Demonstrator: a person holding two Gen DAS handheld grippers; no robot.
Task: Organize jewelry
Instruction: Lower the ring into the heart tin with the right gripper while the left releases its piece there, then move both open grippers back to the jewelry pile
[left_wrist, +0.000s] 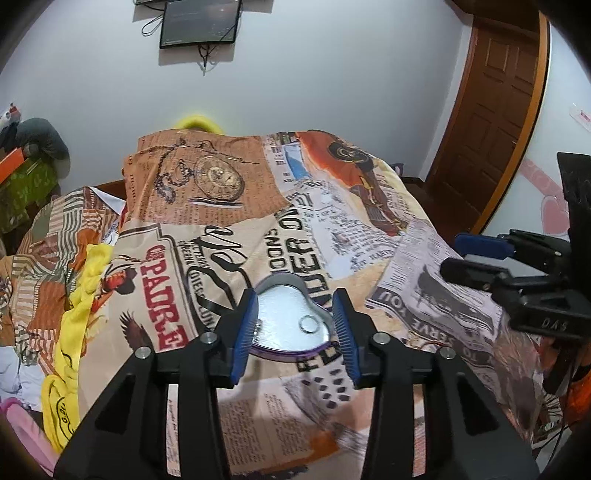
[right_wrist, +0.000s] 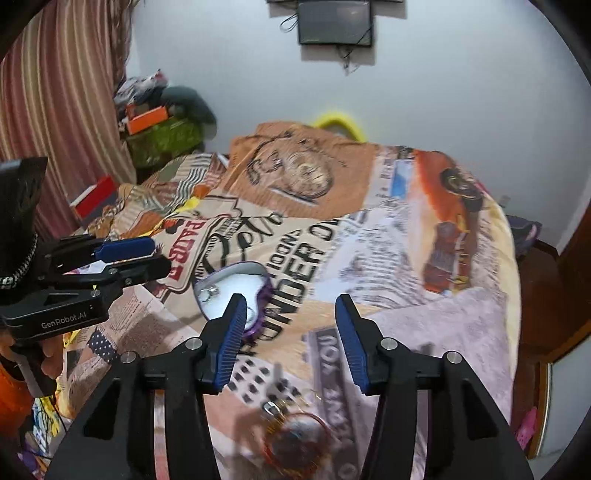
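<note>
"GenRobot.AI" on the left gripper (right_wrist: 125, 258); "PADRE", upside-down "WONDER" and "SERVE YOU" on the bedspread (left_wrist: 288, 173).

Bedroom with a made bed against a plain white wall (left_wrist: 332, 74).

Spread across the bed, a newspaper-and-pocket-watch print cover (left_wrist: 229, 177) in orange and beige. Mounted high on the wall, a dark screen (left_wrist: 201, 22) with loose cables dangling below. Off to one side, a panelled brown wooden door (left_wrist: 491, 122); on the other, a striped pink-and-brown curtain (right_wrist: 62, 92) beside a heap of boxes and clothes (right_wrist: 162, 118). Even, soft indoor lighting throughout.
</note>
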